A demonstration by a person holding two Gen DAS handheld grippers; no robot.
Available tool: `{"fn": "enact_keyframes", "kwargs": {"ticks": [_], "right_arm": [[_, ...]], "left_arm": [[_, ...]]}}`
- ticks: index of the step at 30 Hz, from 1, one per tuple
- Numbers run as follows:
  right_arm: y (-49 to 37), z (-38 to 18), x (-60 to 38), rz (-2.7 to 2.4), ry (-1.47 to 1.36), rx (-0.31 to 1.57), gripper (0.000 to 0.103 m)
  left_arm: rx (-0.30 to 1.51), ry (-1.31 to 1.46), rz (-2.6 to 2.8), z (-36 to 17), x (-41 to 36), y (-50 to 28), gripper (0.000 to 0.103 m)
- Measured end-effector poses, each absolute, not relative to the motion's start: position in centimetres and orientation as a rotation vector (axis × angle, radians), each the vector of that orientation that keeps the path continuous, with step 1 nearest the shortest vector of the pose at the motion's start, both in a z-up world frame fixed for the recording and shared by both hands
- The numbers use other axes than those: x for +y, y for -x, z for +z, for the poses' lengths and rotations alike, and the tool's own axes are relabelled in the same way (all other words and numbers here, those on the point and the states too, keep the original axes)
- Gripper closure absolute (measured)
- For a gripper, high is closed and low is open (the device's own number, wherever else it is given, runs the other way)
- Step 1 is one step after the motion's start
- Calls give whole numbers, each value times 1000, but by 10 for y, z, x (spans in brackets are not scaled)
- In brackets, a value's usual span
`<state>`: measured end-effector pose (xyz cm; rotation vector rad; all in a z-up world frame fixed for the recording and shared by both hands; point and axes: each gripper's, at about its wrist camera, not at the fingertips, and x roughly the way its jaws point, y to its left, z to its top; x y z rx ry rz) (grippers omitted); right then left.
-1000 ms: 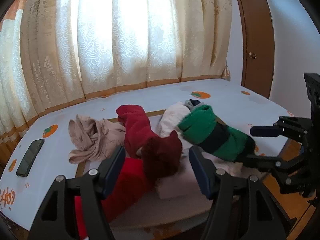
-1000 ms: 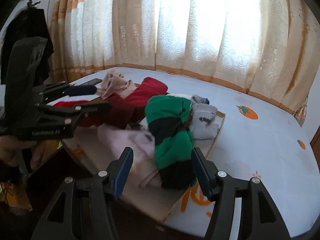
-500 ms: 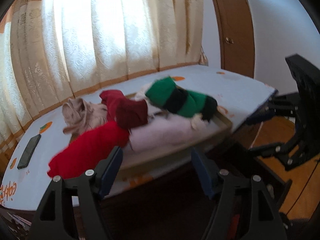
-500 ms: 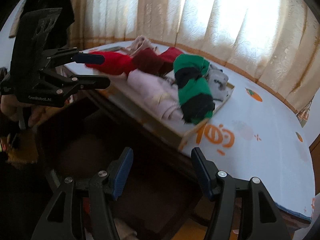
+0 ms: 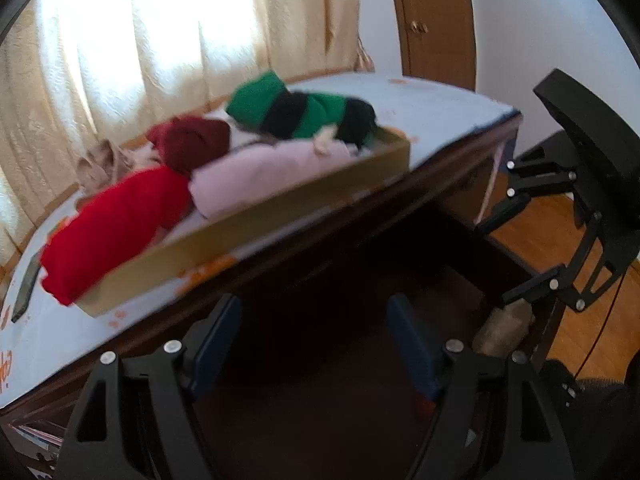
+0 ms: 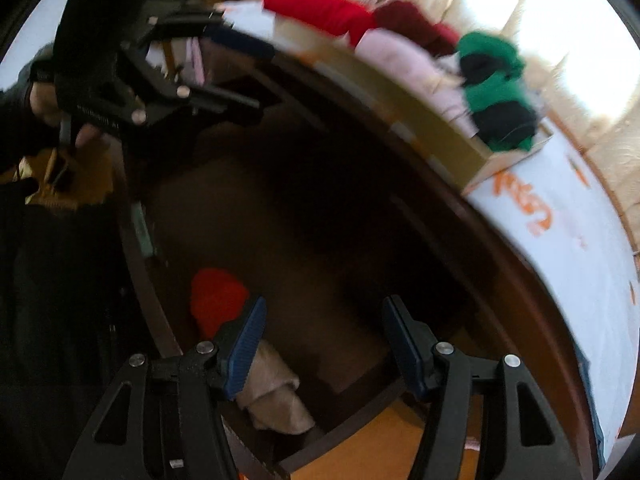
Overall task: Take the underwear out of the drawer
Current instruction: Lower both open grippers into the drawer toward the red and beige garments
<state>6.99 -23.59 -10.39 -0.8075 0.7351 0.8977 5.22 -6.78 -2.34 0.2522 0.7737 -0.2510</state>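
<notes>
An open dark wooden drawer (image 6: 152, 304) lies below the table edge. In it, in the right wrist view, lie a red folded piece (image 6: 218, 300) and a beige rolled piece (image 6: 276, 396). The beige piece also shows in the left wrist view (image 5: 506, 326). My right gripper (image 6: 322, 340) is open and empty, just above the drawer beside the red piece. My left gripper (image 5: 316, 338) is open and empty over the dark drawer interior; it also shows in the right wrist view (image 6: 236, 76). The right gripper also shows in the left wrist view (image 5: 520, 248).
On the table (image 5: 440, 112) stands a shallow cardboard tray (image 5: 248, 236) with folded clothes: red (image 5: 116, 216), pink (image 5: 260, 168), maroon (image 5: 192, 140), green-and-black (image 5: 300, 108). A phone (image 5: 26, 284) lies at the left. A door (image 5: 432, 20) and wooden floor (image 5: 560, 280) are to the right.
Both grippers have dropped from above the tray to below the table edge, over the open drawer. Both stay open and empty.
</notes>
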Motion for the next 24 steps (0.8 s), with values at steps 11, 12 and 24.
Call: {"fn": "enact_keyframes", "kwargs": {"ticks": [11, 12, 24], "right_arm": [[-89, -143, -225, 974, 909, 967, 41], [-91, -145, -224, 977, 912, 982, 41], [-103, -161, -207, 1074, 925, 1193, 52]], "left_arm": [[870, -278, -286, -46, -74, -56, 24], [874, -277, -287, -47, -74, -57, 24], [937, -279, -319, -64, -75, -60, 24]]}}
